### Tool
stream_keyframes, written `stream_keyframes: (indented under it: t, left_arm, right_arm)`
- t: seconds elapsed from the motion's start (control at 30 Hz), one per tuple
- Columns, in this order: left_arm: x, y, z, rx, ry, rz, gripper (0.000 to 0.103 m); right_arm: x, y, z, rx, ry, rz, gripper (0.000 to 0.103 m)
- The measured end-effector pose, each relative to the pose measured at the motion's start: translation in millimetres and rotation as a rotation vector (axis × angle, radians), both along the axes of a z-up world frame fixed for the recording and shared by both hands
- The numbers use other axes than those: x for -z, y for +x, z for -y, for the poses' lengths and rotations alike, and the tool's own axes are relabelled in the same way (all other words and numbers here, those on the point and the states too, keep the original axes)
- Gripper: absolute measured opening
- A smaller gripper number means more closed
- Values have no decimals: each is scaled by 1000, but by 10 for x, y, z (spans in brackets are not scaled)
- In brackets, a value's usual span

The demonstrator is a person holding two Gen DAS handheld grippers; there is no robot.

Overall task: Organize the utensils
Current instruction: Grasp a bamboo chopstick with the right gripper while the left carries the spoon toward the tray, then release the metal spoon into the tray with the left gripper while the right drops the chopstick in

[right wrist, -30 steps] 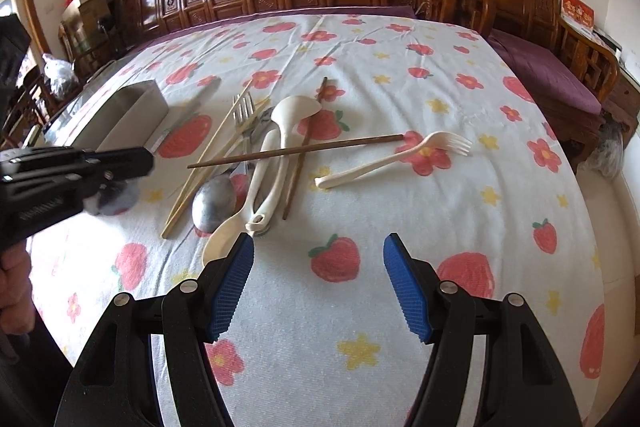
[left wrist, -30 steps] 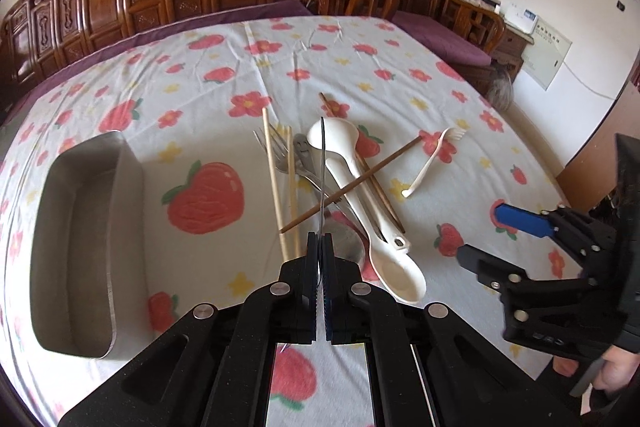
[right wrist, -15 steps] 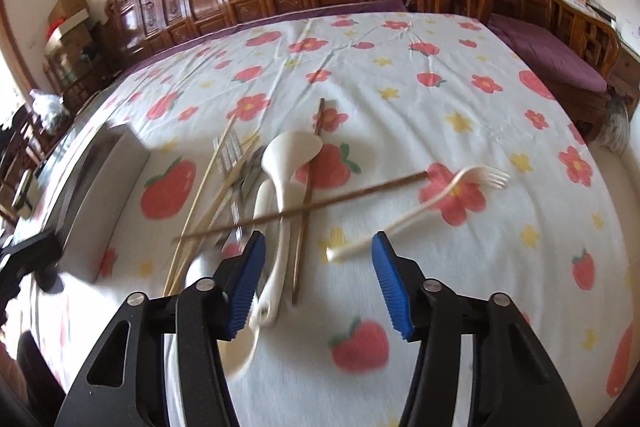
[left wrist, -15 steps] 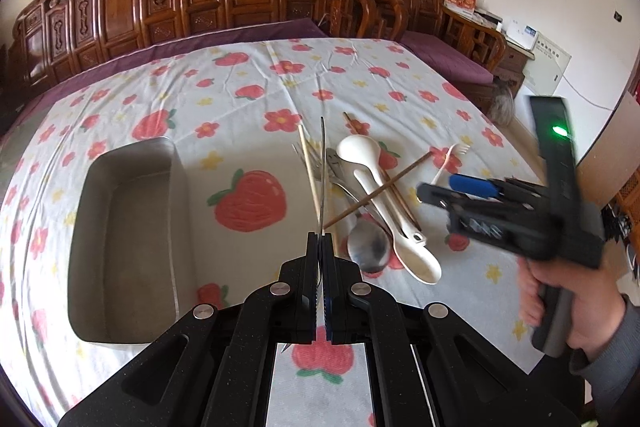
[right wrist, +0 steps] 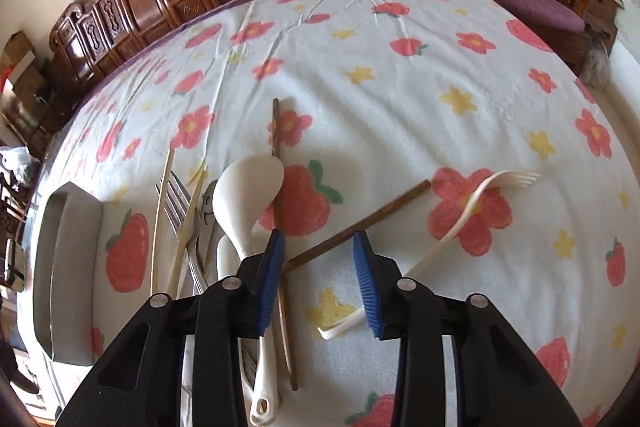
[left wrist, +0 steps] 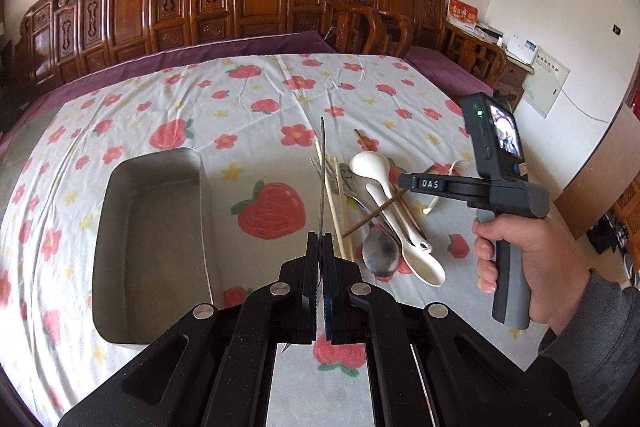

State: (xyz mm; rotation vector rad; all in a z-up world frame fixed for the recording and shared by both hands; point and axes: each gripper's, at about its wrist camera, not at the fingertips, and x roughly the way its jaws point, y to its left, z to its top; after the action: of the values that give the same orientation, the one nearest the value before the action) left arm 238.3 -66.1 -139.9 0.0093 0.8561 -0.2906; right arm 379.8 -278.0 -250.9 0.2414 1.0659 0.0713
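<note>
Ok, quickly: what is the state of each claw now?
Left claw: closed, holding a thin metal utensil.
Right claw: open, just been closing; brown chopstick between, not gripped.

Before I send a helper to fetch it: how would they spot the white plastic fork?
Start from the pile of mixed utensils on the strawberry-print tablecloth. Just to its right, apart from the heap, lies the thin white plastic fork, tines pointing away over a big red flower. Unlike the metal fork in the pile, it is white, curved and alone.
</note>
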Motion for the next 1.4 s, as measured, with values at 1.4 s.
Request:
stream_keyframes:
  t: [1.4]
  left_arm:
    - [216, 483, -1288, -194, 25, -49, 1]
  right_arm:
    - [-1104, -364, -1440, -273, 107, 141, 6]
